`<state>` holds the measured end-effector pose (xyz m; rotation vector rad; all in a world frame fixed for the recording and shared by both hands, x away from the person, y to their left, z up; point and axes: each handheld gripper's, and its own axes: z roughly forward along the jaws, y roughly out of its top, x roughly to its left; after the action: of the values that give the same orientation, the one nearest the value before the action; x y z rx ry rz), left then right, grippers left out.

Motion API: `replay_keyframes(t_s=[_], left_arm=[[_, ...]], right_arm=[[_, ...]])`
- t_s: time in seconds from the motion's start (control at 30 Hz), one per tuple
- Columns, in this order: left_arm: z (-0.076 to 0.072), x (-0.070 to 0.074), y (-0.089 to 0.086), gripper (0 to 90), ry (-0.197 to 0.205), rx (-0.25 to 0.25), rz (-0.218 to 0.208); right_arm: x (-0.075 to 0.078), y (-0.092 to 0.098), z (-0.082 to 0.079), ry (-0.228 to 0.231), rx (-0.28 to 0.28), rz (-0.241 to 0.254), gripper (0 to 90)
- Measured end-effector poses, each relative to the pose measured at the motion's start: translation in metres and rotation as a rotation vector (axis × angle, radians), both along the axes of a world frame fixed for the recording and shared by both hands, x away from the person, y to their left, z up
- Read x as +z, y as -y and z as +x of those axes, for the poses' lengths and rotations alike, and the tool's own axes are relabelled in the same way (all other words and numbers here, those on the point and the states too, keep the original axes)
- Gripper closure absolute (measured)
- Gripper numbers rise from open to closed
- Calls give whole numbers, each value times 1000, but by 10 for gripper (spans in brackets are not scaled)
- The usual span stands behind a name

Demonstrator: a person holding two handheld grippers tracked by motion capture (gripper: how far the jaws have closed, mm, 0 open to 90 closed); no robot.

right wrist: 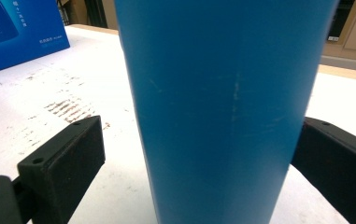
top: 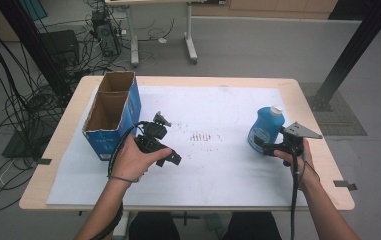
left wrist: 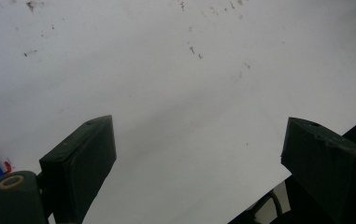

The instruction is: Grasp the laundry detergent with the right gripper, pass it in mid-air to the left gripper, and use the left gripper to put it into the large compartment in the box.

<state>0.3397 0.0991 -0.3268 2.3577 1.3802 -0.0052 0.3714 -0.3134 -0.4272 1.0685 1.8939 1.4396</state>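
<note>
Thing in hand: a blue plastic bottle with a white cap (top: pixel 264 127), standing upright on the white sheet (top: pixel 218 165) near the right edge of the bench (top: pixel 53 145), about midway between its near and far edges.
How it likely handles: a rigid moulded body, smooth and a little glossy, with faint scuffs on the wall seen in the right gripper view (right wrist: pixel 222 107); I judge it slippery under hard pads and top-heavy enough to tip if pushed high up. Its weight depends on the fill, which cannot be told.
Where to take hold: across the straight lower body, below the shoulder, where the walls run parallel; the narrow neck gives less purchase.
Right hand-held gripper (top: pixel 270 146): held level at the bottle's near side, jaws spread to either side of the body. In its own view the right pad sits against or just beside the blue wall, while the left pad (right wrist: pixel 61 161) stands clear with white sheet showing between, so nothing is clamped yet.
Left hand-held gripper (top: pixel 170 159): released and carrying nothing, jaws wide apart over bare white sheet in its own view, near the open blue cardboard box (top: pixel 112 114) at the left far corner.
Risk: a one-sided touch may nudge the bottle before both pads meet.
</note>
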Motion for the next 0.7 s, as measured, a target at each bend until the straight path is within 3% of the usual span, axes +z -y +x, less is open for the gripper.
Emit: replay_keyframes(t_s=[0.7], left_arm=[[-1, 4, -1, 115, 4, 17, 10]], right_arm=[[1, 0, 0, 5, 3, 12, 33]])
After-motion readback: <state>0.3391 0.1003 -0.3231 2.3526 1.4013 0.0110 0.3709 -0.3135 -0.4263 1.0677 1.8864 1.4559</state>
